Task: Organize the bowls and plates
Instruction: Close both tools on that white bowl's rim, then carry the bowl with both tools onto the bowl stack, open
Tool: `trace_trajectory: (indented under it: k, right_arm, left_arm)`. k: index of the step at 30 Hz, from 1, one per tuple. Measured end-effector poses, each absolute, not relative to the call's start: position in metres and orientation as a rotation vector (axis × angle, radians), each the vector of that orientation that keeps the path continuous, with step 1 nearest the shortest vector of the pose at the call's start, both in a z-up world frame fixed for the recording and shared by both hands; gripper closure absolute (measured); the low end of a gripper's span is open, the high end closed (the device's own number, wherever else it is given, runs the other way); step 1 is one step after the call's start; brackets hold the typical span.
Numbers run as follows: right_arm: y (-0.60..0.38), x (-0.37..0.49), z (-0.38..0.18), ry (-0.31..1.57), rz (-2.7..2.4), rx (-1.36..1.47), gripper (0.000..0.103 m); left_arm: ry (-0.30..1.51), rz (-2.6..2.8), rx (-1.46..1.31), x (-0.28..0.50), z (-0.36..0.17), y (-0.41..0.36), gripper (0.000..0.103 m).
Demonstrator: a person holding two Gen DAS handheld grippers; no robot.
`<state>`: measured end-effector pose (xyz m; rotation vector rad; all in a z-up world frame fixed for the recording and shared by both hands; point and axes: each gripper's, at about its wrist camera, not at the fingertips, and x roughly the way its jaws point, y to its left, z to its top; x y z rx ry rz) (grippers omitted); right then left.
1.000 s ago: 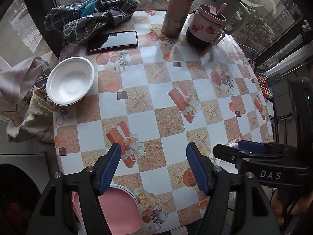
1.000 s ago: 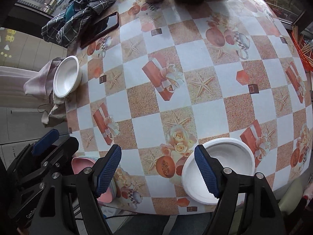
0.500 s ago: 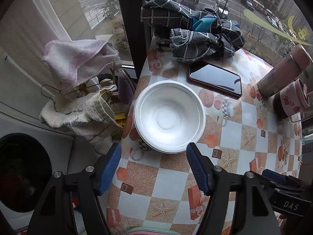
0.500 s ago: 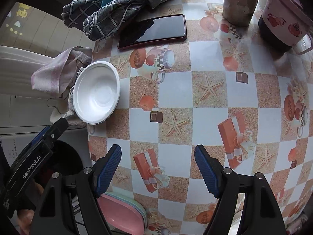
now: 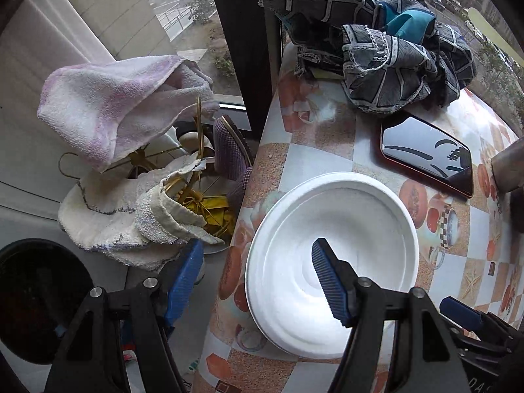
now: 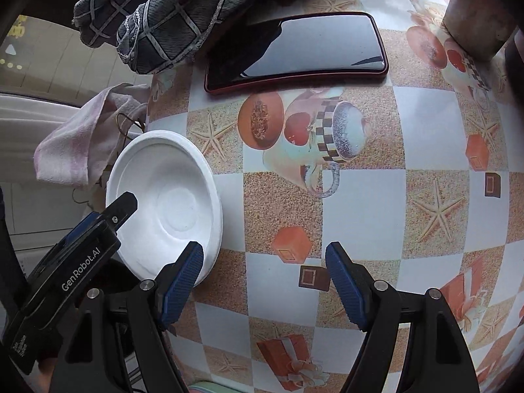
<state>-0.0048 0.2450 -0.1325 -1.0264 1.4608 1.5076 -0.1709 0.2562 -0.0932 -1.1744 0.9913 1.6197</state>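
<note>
A white foam bowl [image 5: 344, 245] sits at the left edge of the patterned table [image 5: 314, 150]; it also shows in the right wrist view [image 6: 170, 196]. My left gripper [image 5: 253, 278] is open and straddles the bowl's near-left rim, one finger over the bowl's inside, the other off the table edge. My right gripper [image 6: 263, 281] is open and empty over the table, just right of the bowl. The left gripper's body [image 6: 82, 245] reaches over the bowl in the right wrist view.
A black phone [image 6: 294, 50] lies behind the bowl, with a dark checked cloth [image 5: 376, 49] beyond it. A metal cup [image 6: 478, 16] stands at the far right. Towels on a rack [image 5: 131, 170] hang beside the table's left edge.
Both grippers have moved from the table's near side to its left edge. The left gripper has closed in on the white bowl and now straddles its rim.
</note>
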Motion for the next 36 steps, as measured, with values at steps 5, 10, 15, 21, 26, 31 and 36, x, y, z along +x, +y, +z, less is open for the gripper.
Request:
trace_trajectory:
  k: [5, 10, 15, 21, 26, 31, 36]
  right_arm:
    - [0.250, -0.022, -0.148, 1.463, 1.528, -1.045, 0.025]
    - [0.253, -0.034, -0.147, 1.415, 1.564, -1.040, 0.035]
    - [0.254, -0.041, -0.155, 1.504, 1.573, -1.042, 0.088]
    - [0.245, -0.024, -0.156, 1.494, 1.544, -1.071, 0.089]
    - [0.221, 0.008, -0.158, 1.514, 1.512, -1.089, 0.089]
    - [0.180, 0.047, -0.157, 1.507, 1.446, -1.116, 0.089]
    - [0.130, 0.091, -0.159, 1.557, 1.364, -1.102, 0.089]
  left_arm:
    - [0.998, 1.612, -1.229, -0.176, -0.114, 0.265, 0.030]
    - [0.971, 1.574, -1.313, -0.181, -0.128, 0.267, 0.043]
    - [0.988, 1.498, -1.286, -0.164, -0.126, 0.267, 0.063]
    - [1.030, 1.439, -1.260, -0.140, -0.125, 0.255, 0.067]
    - [1.072, 1.353, -1.262, -0.111, -0.126, 0.228, 0.068]
    - [1.119, 1.257, -1.265, -0.068, -0.130, 0.191, 0.068]
    - [1.152, 1.171, -1.278, -0.028, -0.133, 0.150, 0.068]
